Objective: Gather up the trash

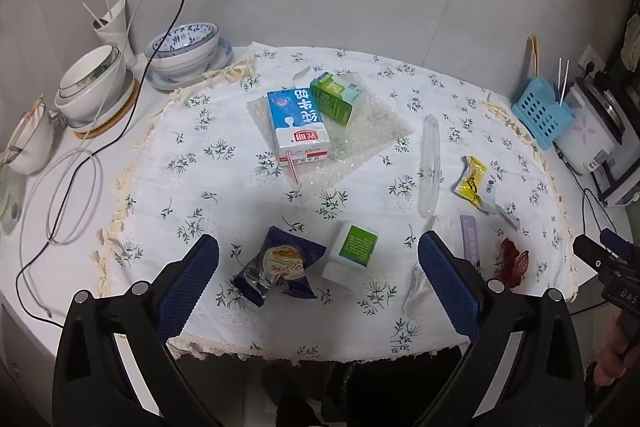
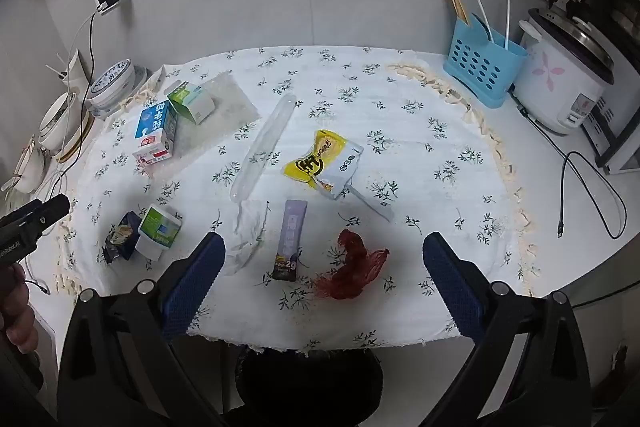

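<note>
**Both grippers spread wide above the littered tablecloth**

I see my left gripper (image 1: 318, 255) with its fingers wide apart and nothing between the pads. It hangs over the near part of the floral tablecloth (image 1: 224, 183). Just under it lie a dark blue snack wrapper (image 1: 276, 271) and a small white-green carton (image 1: 352, 251), close beside each other. Further back, a blue-white milk carton (image 1: 298, 125) with a straw lies on a sheet of bubble wrap (image 1: 360, 139), touching a green box (image 1: 332, 97).

My right gripper (image 2: 324, 255) is also spread, holding nothing. Below it I see a purple sachet (image 2: 290, 241) and a crumpled red wrapper (image 2: 354, 267), near each other but apart. Beyond them is a yellow-white packet (image 2: 324, 161), and to its left a long clear plastic sleeve (image 2: 264, 147).

At the table edges stand stacked bowls (image 1: 96, 87), a blue utensil holder (image 2: 480, 67) and a rice cooker (image 2: 560, 83).
</note>
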Demonstrator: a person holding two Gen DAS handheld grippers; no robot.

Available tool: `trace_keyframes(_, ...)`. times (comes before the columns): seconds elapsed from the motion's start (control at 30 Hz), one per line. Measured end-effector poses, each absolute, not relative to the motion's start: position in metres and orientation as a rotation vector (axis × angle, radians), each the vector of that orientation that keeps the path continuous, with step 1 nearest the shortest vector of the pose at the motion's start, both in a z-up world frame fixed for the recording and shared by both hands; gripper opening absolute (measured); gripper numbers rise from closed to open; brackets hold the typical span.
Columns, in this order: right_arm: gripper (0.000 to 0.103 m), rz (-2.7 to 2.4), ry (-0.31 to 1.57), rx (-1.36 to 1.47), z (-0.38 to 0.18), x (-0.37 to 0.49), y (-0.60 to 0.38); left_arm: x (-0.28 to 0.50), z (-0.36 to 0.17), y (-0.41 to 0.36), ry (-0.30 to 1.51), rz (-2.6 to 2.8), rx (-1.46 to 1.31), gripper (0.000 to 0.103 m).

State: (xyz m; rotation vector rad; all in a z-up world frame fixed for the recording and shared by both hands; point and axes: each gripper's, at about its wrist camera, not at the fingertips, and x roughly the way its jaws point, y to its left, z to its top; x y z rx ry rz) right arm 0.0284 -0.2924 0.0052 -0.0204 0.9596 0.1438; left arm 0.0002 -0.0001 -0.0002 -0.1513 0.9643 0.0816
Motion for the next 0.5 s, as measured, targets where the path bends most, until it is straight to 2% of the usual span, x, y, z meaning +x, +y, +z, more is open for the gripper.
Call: trace_keyframes(0.5,0.095,0.151,0.963,-0.011,0.006,0.0292,-0.2933,-0.0023,-0.004,-0.006,0.981,0.063,-0.147,0.097)
